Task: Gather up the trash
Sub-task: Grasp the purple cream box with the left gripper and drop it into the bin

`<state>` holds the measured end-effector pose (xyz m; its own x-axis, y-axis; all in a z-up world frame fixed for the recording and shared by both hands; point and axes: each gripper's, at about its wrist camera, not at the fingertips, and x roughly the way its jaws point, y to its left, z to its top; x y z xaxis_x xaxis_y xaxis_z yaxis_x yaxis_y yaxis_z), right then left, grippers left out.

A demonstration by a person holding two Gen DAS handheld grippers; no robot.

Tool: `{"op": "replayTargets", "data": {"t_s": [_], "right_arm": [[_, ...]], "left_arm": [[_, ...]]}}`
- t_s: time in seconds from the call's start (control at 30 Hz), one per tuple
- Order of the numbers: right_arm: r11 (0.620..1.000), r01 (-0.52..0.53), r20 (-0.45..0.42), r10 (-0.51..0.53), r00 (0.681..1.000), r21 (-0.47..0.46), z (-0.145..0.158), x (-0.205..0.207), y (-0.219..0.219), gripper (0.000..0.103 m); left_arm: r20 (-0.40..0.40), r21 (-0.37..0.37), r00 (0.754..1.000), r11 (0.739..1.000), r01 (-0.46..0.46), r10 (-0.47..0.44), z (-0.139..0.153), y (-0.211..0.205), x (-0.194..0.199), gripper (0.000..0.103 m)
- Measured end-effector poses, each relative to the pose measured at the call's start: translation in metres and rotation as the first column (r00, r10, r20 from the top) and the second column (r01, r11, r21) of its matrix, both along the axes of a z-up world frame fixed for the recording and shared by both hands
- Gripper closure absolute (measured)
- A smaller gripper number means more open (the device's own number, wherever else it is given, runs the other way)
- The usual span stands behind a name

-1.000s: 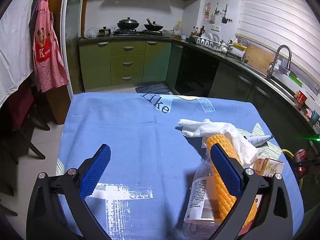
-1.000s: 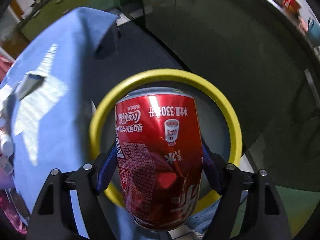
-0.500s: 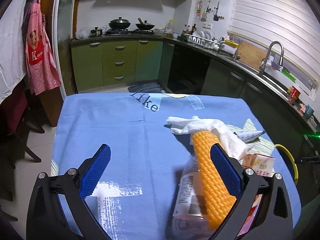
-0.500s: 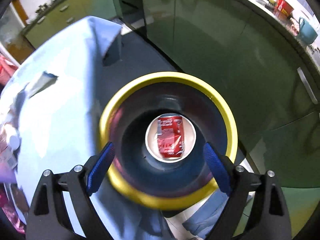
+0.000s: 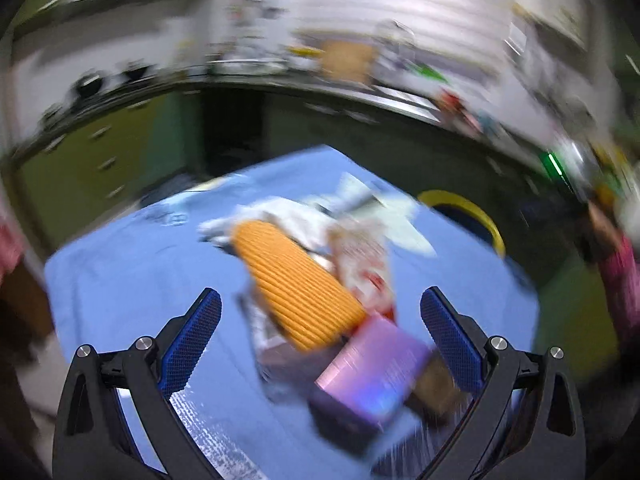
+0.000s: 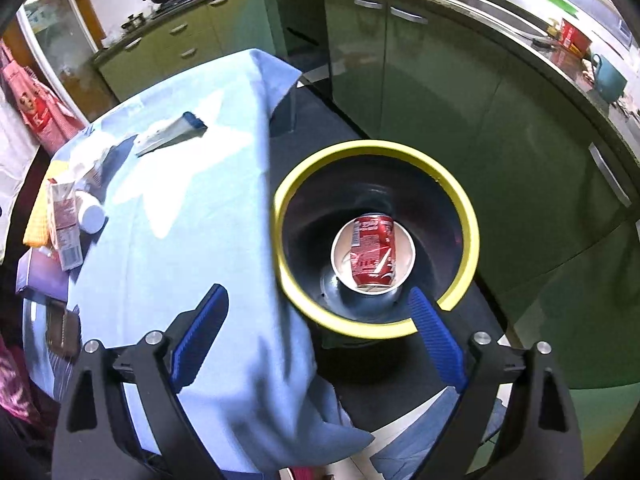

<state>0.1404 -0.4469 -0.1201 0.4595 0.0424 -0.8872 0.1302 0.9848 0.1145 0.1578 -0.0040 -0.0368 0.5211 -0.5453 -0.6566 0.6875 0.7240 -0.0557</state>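
Note:
A dark bin with a yellow rim [image 6: 376, 236] stands on the floor beside the table; a red cola can [image 6: 372, 254] lies inside it on a white paper bowl [image 6: 404, 276]. My right gripper [image 6: 318, 334] is open and empty, above the table edge and the bin. My left gripper [image 5: 320, 336] is open and empty over the trash pile: an orange ribbed cloth [image 5: 298, 284], a small drink carton [image 5: 362, 256], a purple box [image 5: 372, 376], white tissue [image 5: 280, 210]. The left wrist view is blurred. The bin rim [image 5: 464, 208] shows there too.
The table wears a blue cloth [image 6: 180, 184]. On it lie a toothpaste tube [image 6: 170, 134], the carton [image 6: 64, 220], a plastic bottle's white cap [image 6: 91, 216] and the purple box [image 6: 40, 276]. Green kitchen cabinets [image 6: 440, 80] and a counter curve around behind the bin.
My right gripper opened and the cola can dropped into the bin; the gripper then rose and swung left. My left gripper swung right over the trash pile, which now lies between its fingers.

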Motion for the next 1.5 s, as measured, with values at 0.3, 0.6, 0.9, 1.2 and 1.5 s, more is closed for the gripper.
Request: {"op": "replayTargets", "data": {"t_s": [0.3, 0.6, 0.9, 1.2, 1.5], "right_arm": [[1.000, -0.029, -0.003, 0.029, 1.000, 0.011, -0.001, 0.001, 0.019, 0.016], [0.999, -0.051, -0.012, 0.051, 0.999, 0.015, -0.002, 0.003, 0.030, 0.016], [0.997, -0.072, -0.025, 0.073, 0.997, 0.031, -0.009, 0.008, 0.038, 0.015], [0.996, -0.082, -0.023, 0.083, 0.996, 0.045, -0.011, 0.007, 0.039, 0.015], [0.995, -0.081, 0.000, 0.082, 0.997, 0.061, -0.007, 0.002, 0.035, 0.015]], "left_arm": [[-0.081, 0.195, 0.950, 0.930, 0.311, -0.300, -0.029, -0.044, -0.033, 0.006], [-0.177, 0.245, 0.918, 0.888, 0.389, -0.354, -0.054, -0.059, -0.018, 0.018], [-0.239, 0.258, 0.907, 0.878, 0.404, -0.347, -0.067, -0.059, -0.009, 0.042], [-0.220, 0.272, 0.933, 0.900, 0.340, -0.286, -0.069, -0.051, -0.012, 0.049], [-0.156, 0.261, 0.938, 0.903, 0.341, -0.309, -0.016, -0.041, -0.031, 0.049]]}}
